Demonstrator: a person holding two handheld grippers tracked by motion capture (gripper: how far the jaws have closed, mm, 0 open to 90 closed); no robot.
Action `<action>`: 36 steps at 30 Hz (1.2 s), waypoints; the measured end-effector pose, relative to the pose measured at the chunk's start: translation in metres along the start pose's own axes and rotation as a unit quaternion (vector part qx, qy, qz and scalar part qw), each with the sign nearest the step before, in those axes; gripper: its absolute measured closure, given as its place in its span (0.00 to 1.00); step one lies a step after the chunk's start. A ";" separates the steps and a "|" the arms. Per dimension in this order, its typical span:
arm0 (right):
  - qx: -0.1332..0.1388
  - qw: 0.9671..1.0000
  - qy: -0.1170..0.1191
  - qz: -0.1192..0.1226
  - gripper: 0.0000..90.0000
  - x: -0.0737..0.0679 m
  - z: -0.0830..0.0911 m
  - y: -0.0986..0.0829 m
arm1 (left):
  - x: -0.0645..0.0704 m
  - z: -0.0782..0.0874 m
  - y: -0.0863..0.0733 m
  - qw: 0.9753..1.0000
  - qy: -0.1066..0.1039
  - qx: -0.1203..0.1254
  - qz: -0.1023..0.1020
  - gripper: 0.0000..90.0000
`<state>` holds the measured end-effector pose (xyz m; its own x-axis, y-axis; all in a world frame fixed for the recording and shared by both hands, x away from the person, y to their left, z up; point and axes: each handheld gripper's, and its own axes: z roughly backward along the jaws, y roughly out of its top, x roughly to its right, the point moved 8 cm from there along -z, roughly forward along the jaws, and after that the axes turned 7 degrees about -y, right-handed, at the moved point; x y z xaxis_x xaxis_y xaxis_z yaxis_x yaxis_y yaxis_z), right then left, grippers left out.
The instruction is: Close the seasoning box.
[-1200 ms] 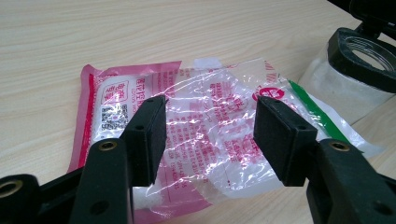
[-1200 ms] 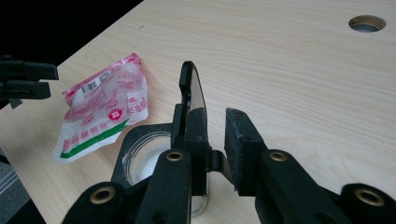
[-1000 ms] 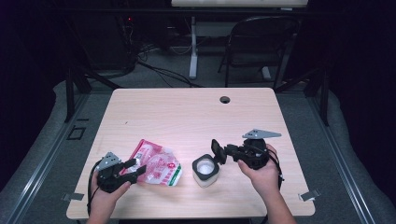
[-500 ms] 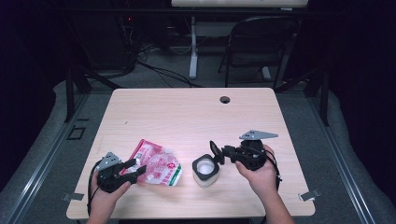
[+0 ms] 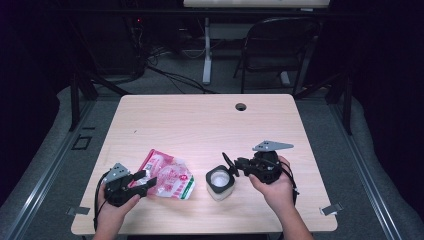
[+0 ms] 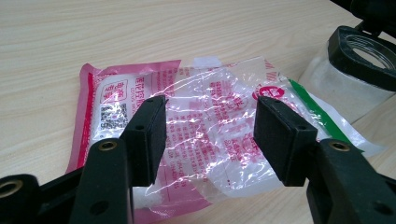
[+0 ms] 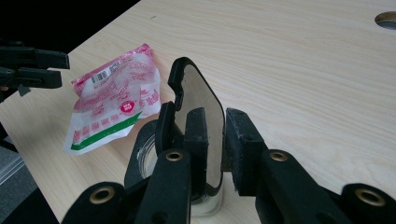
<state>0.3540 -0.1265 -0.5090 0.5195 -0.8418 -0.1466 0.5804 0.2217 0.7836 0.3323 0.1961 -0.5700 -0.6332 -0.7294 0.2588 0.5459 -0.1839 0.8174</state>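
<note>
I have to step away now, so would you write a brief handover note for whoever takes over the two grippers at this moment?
Left gripper: open, jaws either side of the pink plastic bag, not closed on it.
Right gripper: shut on the jar's hinged lid, holding it up.
The bag lies flat on the table at front left, with white grains inside. The jar stands just to its right, mouth open.
Done: the jar is open.
Left, probably: grip the bag, lift it and tip its contents into the jar. I cannot tell whether the bag is already cut open.
</note>
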 end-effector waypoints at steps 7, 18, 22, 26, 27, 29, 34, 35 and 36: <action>-0.004 1.000 0.000 0.004 0.87 -0.002 0.000 -0.001 | 0.000 0.000 0.000 1.000 0.000 0.000 0.000 0.49; -0.008 1.000 0.005 0.008 0.87 -0.007 -0.004 -0.002 | 0.000 0.000 0.000 1.000 0.001 0.000 -0.001 0.49; -0.012 1.000 0.008 0.015 0.87 -0.009 -0.005 -0.003 | 0.000 0.000 -0.001 1.000 0.000 -0.002 -0.001 0.49; -0.019 1.000 0.009 0.019 0.87 -0.012 -0.008 -0.006 | 0.000 0.000 0.000 1.000 0.000 -0.001 -0.001 0.49; -0.017 1.000 0.010 0.020 0.87 -0.012 -0.009 -0.006 | 0.000 0.000 0.000 1.000 0.000 -0.001 -0.001 0.49; -0.019 1.000 0.012 0.018 0.87 -0.014 -0.010 -0.006 | -0.001 0.000 0.000 1.000 0.000 -0.001 -0.001 0.49; -0.025 0.999 0.013 0.021 0.87 -0.015 -0.014 -0.009 | -0.001 0.000 0.000 1.000 0.000 0.000 -0.001 0.49; -0.026 0.999 0.014 0.022 0.87 -0.016 -0.014 -0.010 | -0.001 0.000 0.000 1.000 0.000 -0.001 -0.001 0.49; -0.030 0.999 0.014 0.024 0.87 -0.016 -0.014 -0.010 | -0.001 0.000 0.000 1.000 0.000 -0.001 -0.001 0.49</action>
<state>0.3485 -0.1081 -0.5231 0.5641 -0.8157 -0.1278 0.5912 0.2911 0.7521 0.3326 0.1968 -0.5706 -0.6340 -0.7293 0.2573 0.5461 -0.1867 0.8166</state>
